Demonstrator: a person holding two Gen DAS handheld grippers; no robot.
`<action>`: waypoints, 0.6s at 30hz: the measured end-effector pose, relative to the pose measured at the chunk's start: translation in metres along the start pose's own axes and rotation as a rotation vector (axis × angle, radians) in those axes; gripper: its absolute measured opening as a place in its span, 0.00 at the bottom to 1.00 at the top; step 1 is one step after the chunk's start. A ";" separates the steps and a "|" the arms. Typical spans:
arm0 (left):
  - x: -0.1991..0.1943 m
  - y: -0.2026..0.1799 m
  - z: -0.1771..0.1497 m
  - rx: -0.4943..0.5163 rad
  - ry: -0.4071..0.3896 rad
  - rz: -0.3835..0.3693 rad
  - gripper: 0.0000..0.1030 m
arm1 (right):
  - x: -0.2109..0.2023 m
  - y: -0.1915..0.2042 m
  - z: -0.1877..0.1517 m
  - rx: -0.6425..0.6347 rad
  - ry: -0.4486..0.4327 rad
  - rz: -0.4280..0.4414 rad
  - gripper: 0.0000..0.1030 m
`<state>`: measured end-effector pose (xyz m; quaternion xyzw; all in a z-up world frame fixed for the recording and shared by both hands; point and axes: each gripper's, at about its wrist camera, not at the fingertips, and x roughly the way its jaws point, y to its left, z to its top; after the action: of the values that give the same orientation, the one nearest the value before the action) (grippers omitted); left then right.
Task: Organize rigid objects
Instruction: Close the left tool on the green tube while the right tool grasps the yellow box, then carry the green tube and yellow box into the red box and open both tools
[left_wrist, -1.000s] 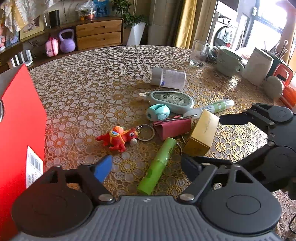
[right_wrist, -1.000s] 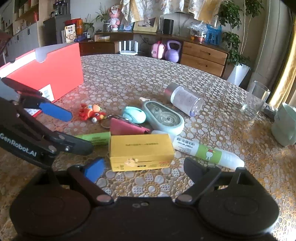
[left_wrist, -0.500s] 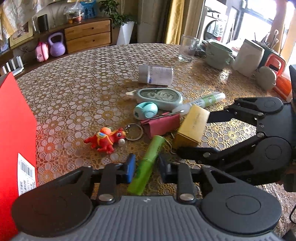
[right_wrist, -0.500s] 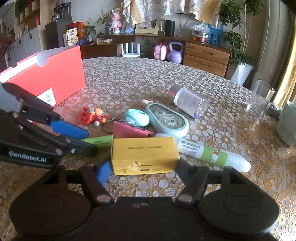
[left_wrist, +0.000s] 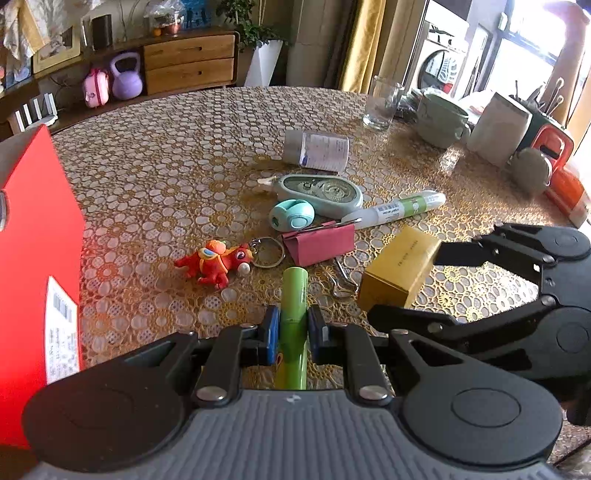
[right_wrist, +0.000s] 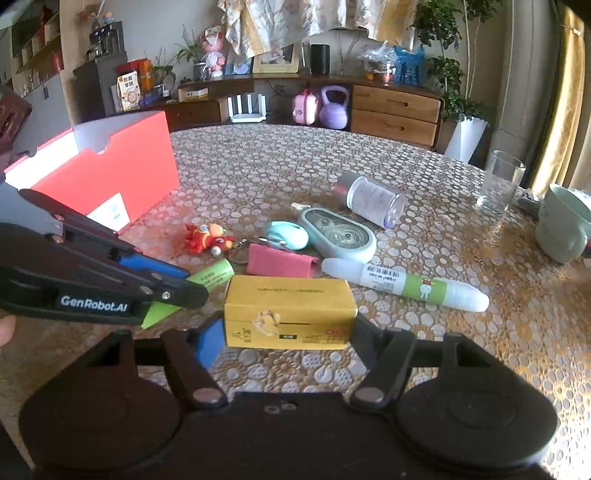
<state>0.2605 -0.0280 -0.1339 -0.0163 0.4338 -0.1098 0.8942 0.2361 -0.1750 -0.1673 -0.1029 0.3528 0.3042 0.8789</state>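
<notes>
My left gripper clamps one green tube, its lower end hidden; my right gripper clamps one yellow box.

A lived-in home, in its living and dining area: a round table under a lace-patterned cover, with a wooden sideboard at 12 o'clock in the right wrist view. Beside it stand a purple kettlebell and potted plant (washing machine at 1 o'clock, left wrist view).
</notes>
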 end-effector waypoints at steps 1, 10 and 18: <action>-0.004 0.000 0.000 -0.002 -0.002 -0.002 0.15 | -0.004 0.001 0.000 0.007 -0.004 0.003 0.67; -0.040 -0.003 -0.002 -0.016 -0.039 -0.013 0.15 | -0.038 0.018 0.010 0.024 -0.017 -0.006 0.67; -0.078 0.010 -0.001 -0.049 -0.076 -0.002 0.15 | -0.065 0.044 0.028 0.022 -0.045 0.003 0.67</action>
<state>0.2146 -0.0022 -0.0759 -0.0428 0.4023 -0.0993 0.9091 0.1887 -0.1591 -0.1013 -0.0858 0.3366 0.3036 0.8872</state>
